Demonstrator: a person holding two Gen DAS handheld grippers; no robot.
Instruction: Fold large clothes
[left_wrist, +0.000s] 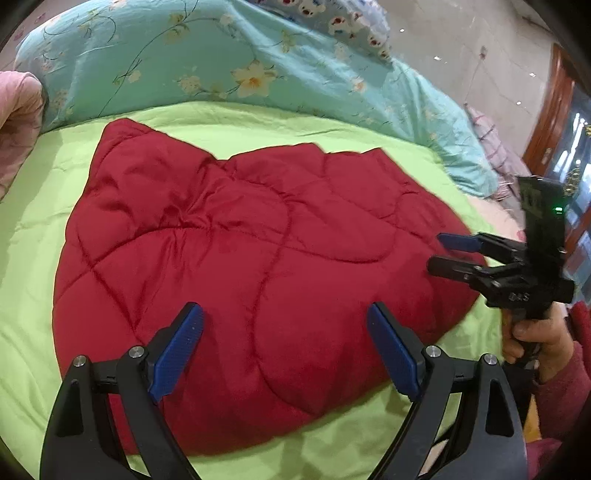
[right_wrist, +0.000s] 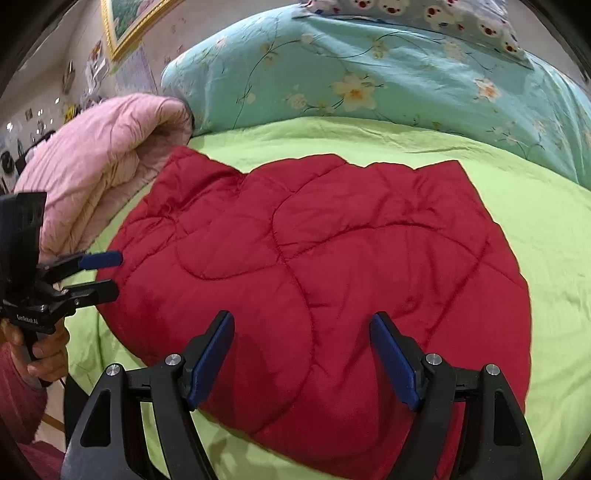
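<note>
- Nearest, the left gripper (left_wrist: 284, 347) and the right gripper (right_wrist: 301, 354) hang over the near edge of the red quilted garment (left_wrist: 236, 236); both have their fingers wide apart and hold nothing.
- The garment lies on the green bed sheet (left_wrist: 33, 221), already compact and rather flat. I judge that some folds are done and perhaps one remains.
- Farther stand a pink quilt (right_wrist: 99, 162) and a blue flowered duvet (right_wrist: 369, 74).
- Sleeves, collar and layers underneath are hidden, so the garment type is unclear.
</note>
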